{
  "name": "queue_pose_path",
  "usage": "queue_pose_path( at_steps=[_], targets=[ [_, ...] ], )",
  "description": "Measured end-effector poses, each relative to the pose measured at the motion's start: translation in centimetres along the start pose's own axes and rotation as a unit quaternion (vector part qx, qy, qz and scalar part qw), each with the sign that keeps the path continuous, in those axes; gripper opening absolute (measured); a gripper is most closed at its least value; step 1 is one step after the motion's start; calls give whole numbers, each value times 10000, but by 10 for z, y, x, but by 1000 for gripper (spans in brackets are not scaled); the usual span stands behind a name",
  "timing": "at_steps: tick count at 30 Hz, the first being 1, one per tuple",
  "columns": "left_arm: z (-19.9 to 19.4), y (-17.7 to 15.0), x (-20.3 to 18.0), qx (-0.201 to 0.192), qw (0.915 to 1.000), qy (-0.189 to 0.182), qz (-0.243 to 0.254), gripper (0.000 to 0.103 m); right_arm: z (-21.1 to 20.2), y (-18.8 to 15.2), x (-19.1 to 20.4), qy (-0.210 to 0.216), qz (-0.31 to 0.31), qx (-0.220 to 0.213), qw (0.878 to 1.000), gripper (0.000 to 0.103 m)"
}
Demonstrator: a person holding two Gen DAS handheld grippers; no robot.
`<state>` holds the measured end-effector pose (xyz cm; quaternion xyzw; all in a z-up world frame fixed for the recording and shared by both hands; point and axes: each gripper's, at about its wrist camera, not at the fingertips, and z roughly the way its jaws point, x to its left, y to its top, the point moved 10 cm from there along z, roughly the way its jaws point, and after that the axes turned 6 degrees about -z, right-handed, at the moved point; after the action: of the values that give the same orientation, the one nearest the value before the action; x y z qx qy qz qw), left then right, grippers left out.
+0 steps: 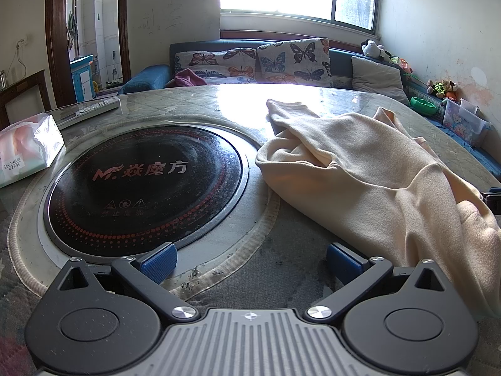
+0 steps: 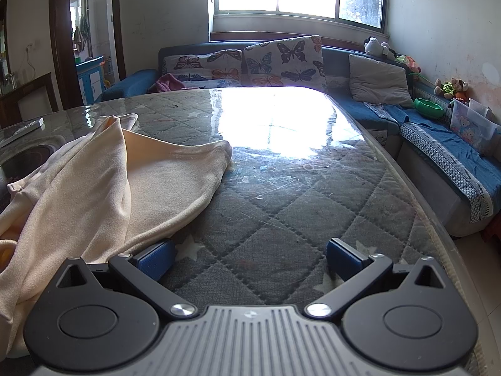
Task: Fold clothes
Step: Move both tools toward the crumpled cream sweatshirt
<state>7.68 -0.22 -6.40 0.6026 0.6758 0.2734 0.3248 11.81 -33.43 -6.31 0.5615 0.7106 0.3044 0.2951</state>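
A cream garment (image 1: pixel 369 175) lies crumpled on the glass-topped table (image 1: pixel 297 269), one sleeve stretched toward the far side. In the left wrist view it lies to the right of my left gripper (image 1: pixel 250 261), which is open and empty, its blue pads (image 1: pixel 158 261) wide apart above the table. In the right wrist view the garment (image 2: pixel 103 185) lies to the left. My right gripper (image 2: pixel 250 258) is open and empty; its left pad (image 2: pixel 155 260) sits at the garment's near hem.
A round black induction cooktop (image 1: pixel 144 181) is set into the table at the left. A tissue pack (image 1: pixel 28 150) and a remote (image 1: pixel 90 111) lie beyond it. A blue sofa (image 2: pixel 444 163) with butterfly cushions (image 2: pixel 281 59) wraps the far and right sides.
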Motion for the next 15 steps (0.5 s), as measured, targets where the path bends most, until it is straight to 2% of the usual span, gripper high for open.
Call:
queue_pose_path(
  at_steps=[8,15],
  targets=[
    [2,-1,1,38,10000,28,-33,103,-18,-8,8,58,25,42,10000,103],
    [-1,-2,-1,66,9997,223,-113,103,-50,-23,27,190,-97,-78,9997,103]
  ],
)
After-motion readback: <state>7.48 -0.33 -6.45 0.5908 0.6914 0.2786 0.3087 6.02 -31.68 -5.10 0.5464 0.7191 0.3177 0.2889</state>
